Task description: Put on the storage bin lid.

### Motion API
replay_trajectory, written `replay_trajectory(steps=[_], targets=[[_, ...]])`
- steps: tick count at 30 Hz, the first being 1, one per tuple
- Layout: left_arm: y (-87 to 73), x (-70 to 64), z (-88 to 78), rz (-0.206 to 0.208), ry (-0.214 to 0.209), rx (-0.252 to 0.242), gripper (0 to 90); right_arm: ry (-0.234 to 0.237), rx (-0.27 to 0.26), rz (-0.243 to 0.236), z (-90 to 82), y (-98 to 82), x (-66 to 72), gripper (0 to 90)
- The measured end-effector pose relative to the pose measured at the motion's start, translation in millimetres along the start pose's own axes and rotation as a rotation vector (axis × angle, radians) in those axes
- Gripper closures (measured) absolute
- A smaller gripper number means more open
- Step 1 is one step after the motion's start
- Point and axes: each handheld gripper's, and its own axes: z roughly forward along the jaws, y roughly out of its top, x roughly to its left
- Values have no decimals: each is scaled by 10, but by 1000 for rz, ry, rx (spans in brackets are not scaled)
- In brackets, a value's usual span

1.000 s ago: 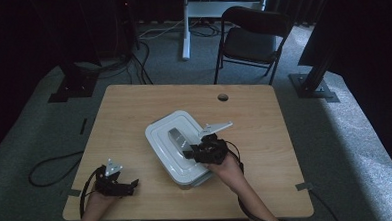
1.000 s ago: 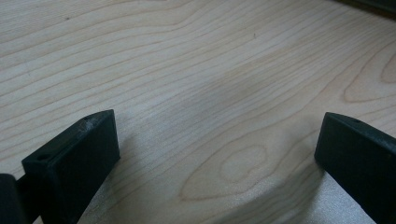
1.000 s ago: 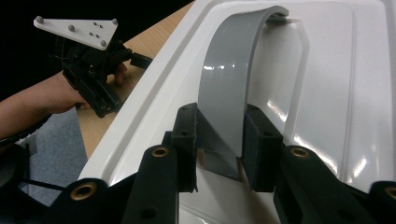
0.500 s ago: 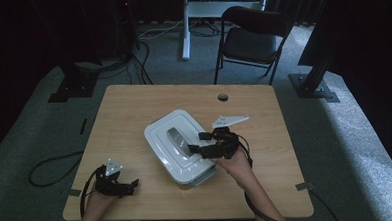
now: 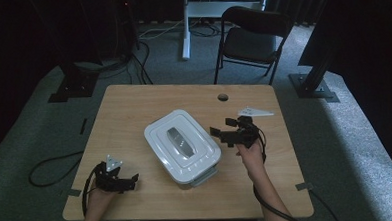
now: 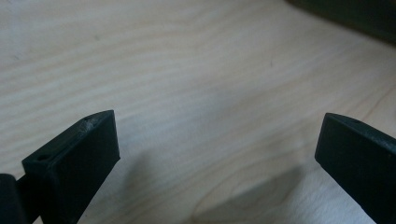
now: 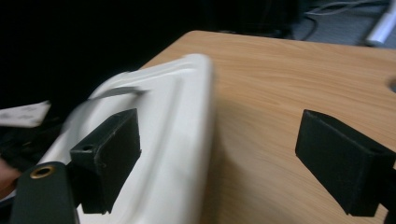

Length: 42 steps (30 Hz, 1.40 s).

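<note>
Standing mid-room on grey carpet: a light wooden desk (image 5: 134,113), carrying everything in play, with a small round hole (image 5: 223,97) near its far edge. Sitting beyond that far edge: a dark folding chair (image 5: 253,38). Lying near the middle of the desk, turned at an angle to its edges: a white lidded box (image 5: 183,147) with a grey handle (image 5: 179,139) sunk into the lid, lid on and nothing gripping it. Appearing again in the right gripper view as a blurred white rim (image 7: 187,121) running up between the black jaws, closer to the left one and apart from both. Hovering just beside the box on its right in the high view: the right tongs (image 5: 224,131), held in the right hand (image 5: 251,150) and pointing back toward the box, jaws having just been opening and now standing wide apart, clamping nothing. Trailing from that hand toward the near edge: a black cable (image 5: 268,207). Resting low at the near left corner, well apart from the box: the left tongs (image 5: 132,181) in the left hand (image 5: 98,195), jaws spread wide over bare wood in the left gripper view and closing on nothing. Topping that tool: a small grey three-cornered plate (image 5: 113,163).
</note>
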Motion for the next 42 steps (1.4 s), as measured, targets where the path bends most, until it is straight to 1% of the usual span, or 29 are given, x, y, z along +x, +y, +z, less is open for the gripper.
replay_trajectory(steps=[2, 3, 4, 5, 7, 9, 11, 12, 13, 15, 18, 20, 22, 23, 25, 28, 32, 34, 36, 39, 42], targets=[[27, -4, -24, -13, -7, -19, 2, -39, -15, 36, 0, -53, -148, 132], [27, -4, -24, -13, -7, -19, 3, -39, -15, 36, 0, -53, -148, 132], [51, -9, -26, -24, -9, -21, 3, -53, -17, 42, 4, -73, -197, 132], [59, -13, -21, -25, -9, -21, 2, -88, 4, 64, 37, -143, -333, 130], [75, -31, 1, -26, -5, -16, 2, -124, 41, 68, 98, -217, -431, 131], [94, -56, 27, -20, -3, -12, 2, -144, 82, 70, 180, -306, -505, 130], [115, -83, 60, -24, -1, -10, 2, -160, 117, 70, 267, -410, -559, 131], [129, -96, 77, -21, 2, -6, 2, -153, 133, 74, 310, -462, -584, 131], [143, -109, 94, -22, -2, -7, 2, -145, 137, 75, 347, -514, -601, 131], [174, -139, 121, -23, -3, -10, 2, -145, 156, 72, 423, -608, -623, 131], [216, -184, 162, -31, -5, -15, 2, -141, 211, 76, 550, -728, -644, 131], [244, -212, 186, -30, -5, -12, 2, -138, 224, 77, 609, -782, -642, 131], [275, -241, 205, -35, -17, -11, 2, -123, 223, 76, 642, -808, -636, 131], [289, -260, 216, -37, -17, -13, 2, -121, 223, 79, 655, -814, -631, 131], [318, -298, 234, -34, -18, -14, 2, -103, 219, 80, 677, -825, -622, 131], [351, -346, 267, -35, -27, -21, 2, -93, 231, 68, 712, -837, -593, 131], [384, -380, 291, -31, -34, -26, 2, -80, 228, 60, 727, -848, -570, 131], [401, -394, 294, -30, -37, -30, 2, -70, 229, 63, 726, -855, -565, 131], [420, -409, 300, -25, -39, -32, 2, -69, 228, 59, 723, -870, -559, 131], [453, -451, 311, -14, -33, -34, 2, -47, 235, 64, 727, -897, -549, 132], [489, -490, 323, -8, -37, -38, 2, -33, 253, 48, 743, -916, -518, 132]])
